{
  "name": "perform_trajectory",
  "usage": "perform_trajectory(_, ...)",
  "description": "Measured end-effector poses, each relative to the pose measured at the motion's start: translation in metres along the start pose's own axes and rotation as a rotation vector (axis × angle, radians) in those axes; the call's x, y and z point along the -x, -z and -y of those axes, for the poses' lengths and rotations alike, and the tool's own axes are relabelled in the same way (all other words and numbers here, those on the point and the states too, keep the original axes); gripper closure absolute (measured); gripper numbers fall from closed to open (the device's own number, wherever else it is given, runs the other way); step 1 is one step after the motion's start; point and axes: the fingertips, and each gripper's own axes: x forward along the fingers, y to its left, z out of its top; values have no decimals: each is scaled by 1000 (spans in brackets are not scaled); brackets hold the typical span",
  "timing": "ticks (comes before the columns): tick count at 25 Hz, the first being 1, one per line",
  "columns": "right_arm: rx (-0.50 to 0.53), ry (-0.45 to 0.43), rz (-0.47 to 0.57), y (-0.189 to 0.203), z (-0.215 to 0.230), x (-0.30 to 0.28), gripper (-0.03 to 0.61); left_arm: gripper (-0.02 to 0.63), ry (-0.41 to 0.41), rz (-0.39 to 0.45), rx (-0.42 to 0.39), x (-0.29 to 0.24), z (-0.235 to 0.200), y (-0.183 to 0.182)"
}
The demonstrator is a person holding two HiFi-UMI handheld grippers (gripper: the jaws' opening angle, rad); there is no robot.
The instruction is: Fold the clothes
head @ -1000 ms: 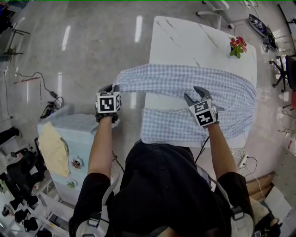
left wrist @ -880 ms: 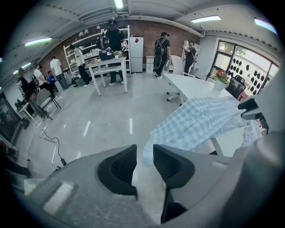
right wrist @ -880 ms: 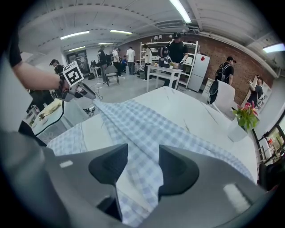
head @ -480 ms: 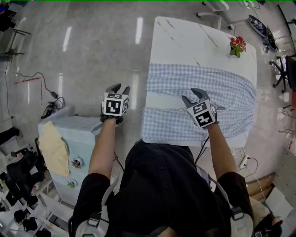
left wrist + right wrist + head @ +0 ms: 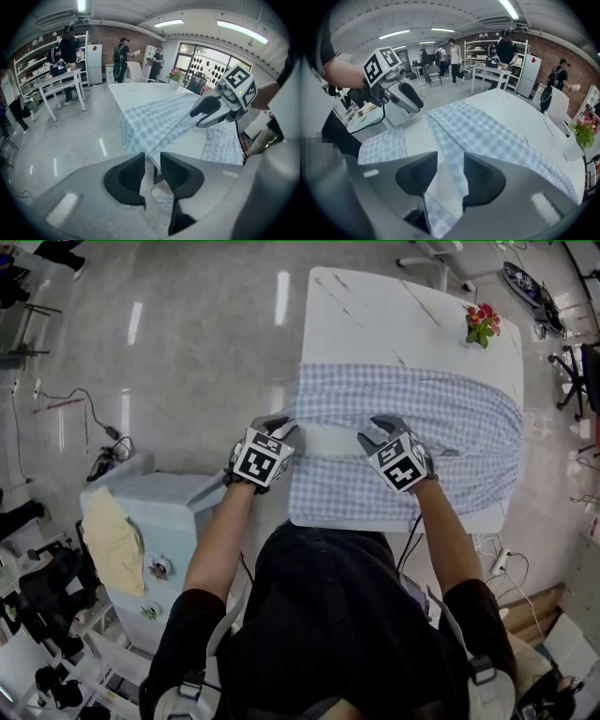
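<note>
Blue-checked shirt (image 5: 422,413) across white table (image 5: 375,320); red flowers (image 5: 482,322) at corner.

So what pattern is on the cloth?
Blue-and-white checks; the cloth shows best in the right gripper view.

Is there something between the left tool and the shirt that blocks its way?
Nothing visible does. The left tool hangs at the left edge of the table, right beside the folded edge of the shirt. Its jaws have just been closing a little, but they are apart and empty.
</note>
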Motion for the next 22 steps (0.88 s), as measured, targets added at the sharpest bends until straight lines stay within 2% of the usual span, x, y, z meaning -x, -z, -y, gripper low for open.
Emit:
perform_trajectory(3, 23, -48, -9, -3, -7, -8, 402, 526, 52, -2, -30, -2, 13, -3)
perform_trajectory(7, 42, -78, -8, -12, -11, -17, 422, 535, 45, -33, -80, -7, 11, -1)
perform_trajectory(11, 36, -94, -1, -23, -12, -24, 451, 535, 44, -30, -81, -7, 11, -2)
perform_trajectory(19, 60, -125, -26, -25, -22, -39, 453, 535, 34, -36, -54, -7, 8, 2)
perform_trajectory(22, 79, -103, -17, -26, -23, -39, 533, 535, 36, -18, -62, -8, 8, 2)
